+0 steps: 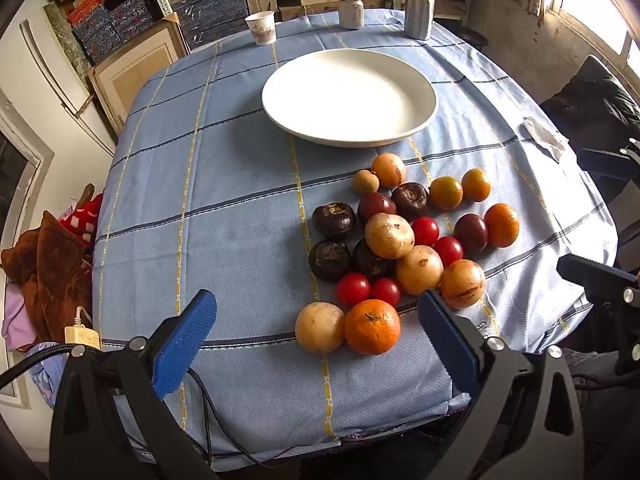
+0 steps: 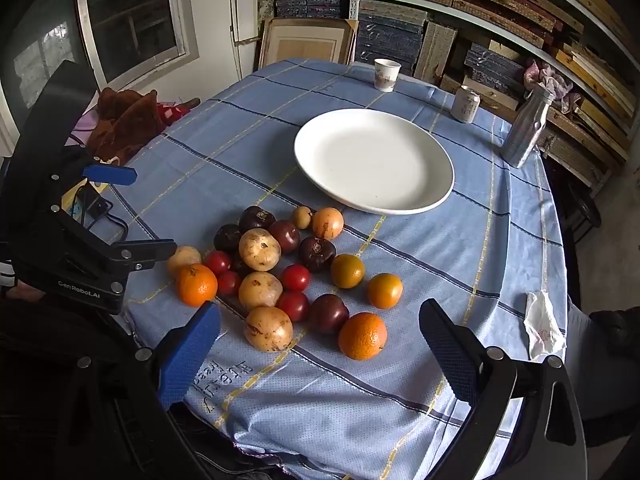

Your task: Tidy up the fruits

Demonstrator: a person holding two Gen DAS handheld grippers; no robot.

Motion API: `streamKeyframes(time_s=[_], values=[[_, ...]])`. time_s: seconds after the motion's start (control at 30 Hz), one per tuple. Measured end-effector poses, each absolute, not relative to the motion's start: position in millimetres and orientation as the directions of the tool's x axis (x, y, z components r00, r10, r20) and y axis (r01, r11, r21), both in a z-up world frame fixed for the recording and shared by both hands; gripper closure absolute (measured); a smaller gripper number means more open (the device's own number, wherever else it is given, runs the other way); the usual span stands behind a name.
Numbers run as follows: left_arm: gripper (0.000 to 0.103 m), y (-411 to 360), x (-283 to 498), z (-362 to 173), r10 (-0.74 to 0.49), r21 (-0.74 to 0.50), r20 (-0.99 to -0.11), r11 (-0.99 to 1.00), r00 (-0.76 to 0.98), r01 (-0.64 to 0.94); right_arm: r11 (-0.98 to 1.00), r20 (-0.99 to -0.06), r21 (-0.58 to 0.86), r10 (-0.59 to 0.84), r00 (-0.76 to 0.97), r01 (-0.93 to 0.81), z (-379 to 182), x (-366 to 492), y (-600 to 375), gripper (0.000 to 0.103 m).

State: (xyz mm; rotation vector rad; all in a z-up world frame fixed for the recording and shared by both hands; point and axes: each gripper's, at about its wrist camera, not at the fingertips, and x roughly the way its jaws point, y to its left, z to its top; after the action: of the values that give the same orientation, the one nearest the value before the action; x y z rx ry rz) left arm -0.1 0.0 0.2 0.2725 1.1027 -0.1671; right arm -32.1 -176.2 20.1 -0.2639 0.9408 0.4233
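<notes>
A loose heap of fruit (image 1: 400, 240) lies on the blue checked tablecloth: oranges (image 1: 373, 327), red cherry tomatoes (image 1: 353, 289), dark purple fruits (image 1: 334, 221) and tan round ones (image 1: 389, 235). Behind it stands an empty white plate (image 1: 350, 98). My left gripper (image 1: 316, 304) hovers open over the near end of the heap, holding nothing. The right wrist view shows the same heap (image 2: 288, 272) and plate (image 2: 374, 160). There my right gripper (image 2: 320, 310) is open above the near fruits, an orange (image 2: 362, 336) just inside its span.
A paper cup (image 1: 261, 28), a white can (image 1: 351, 12) and a metal bottle (image 1: 419, 2) stand at the table's far edge. A crumpled tissue (image 2: 542, 326) lies near the right edge. Clothes (image 1: 52, 272) and a cable (image 1: 208, 412) sit off the left side.
</notes>
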Motion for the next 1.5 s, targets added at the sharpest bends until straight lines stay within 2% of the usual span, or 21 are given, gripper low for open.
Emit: streamKeyframes(time_s=[1.5], values=[[0.004, -3, 22, -7, -0.005, 0.130, -0.907, 0.948, 0.421, 0.292, 0.892, -0.830, -0.028, 0.231, 0.508, -0.451, 16, -15, -178, 0.003]])
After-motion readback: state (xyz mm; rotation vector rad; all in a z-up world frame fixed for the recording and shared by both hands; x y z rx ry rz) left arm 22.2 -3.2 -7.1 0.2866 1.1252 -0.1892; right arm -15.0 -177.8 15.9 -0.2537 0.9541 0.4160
